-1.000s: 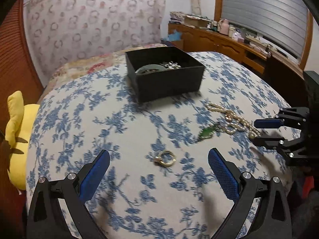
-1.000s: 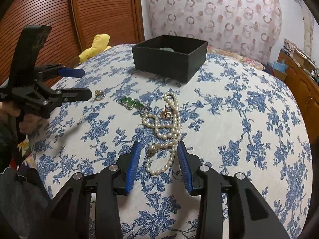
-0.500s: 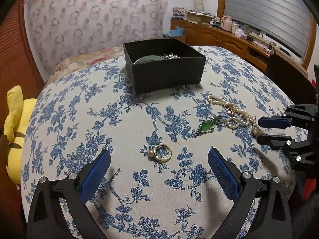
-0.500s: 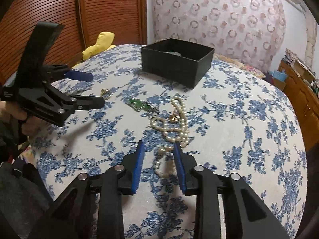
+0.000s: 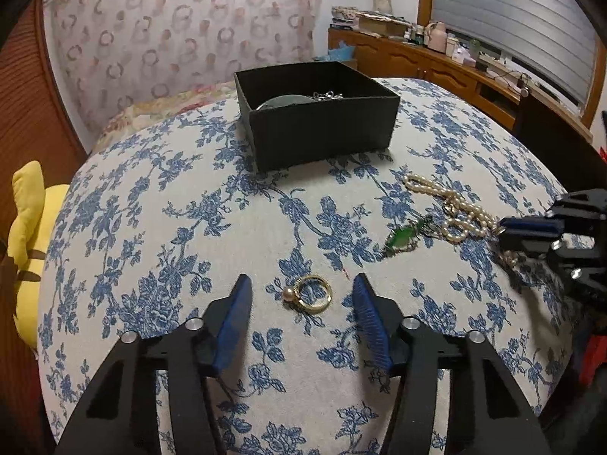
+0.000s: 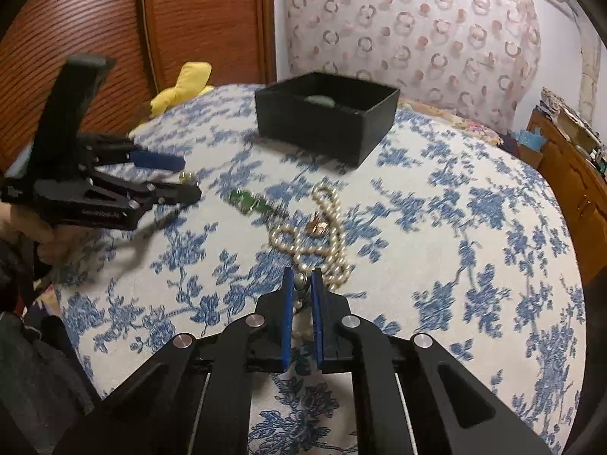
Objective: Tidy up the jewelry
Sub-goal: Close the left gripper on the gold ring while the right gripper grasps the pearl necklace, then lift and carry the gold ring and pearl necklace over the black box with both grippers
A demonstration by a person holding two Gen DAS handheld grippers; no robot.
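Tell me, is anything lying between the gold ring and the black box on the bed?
Nothing visible does. The gold ring sits between the closing left gripper fingers, not yet pinched, and only bare floral bedspread lies between it and the black box.

Likely a home bedroom; floral bedspread (image 5: 265, 227); wooden dresser (image 5: 436, 64); shuttered window (image 5: 523, 19).

The left gripper (image 5: 301, 292) tilts downward, its black arms spread and its blue-padded jaws closing, with a ring lying between them untouched by either pad. In the right wrist view it sits at the far left, a hand (image 6: 36, 231) wrapped around its handle. The right gripper (image 6: 302, 280) also tilts downward, its jaws drawn nearly together and pinched on a strand of pearls.
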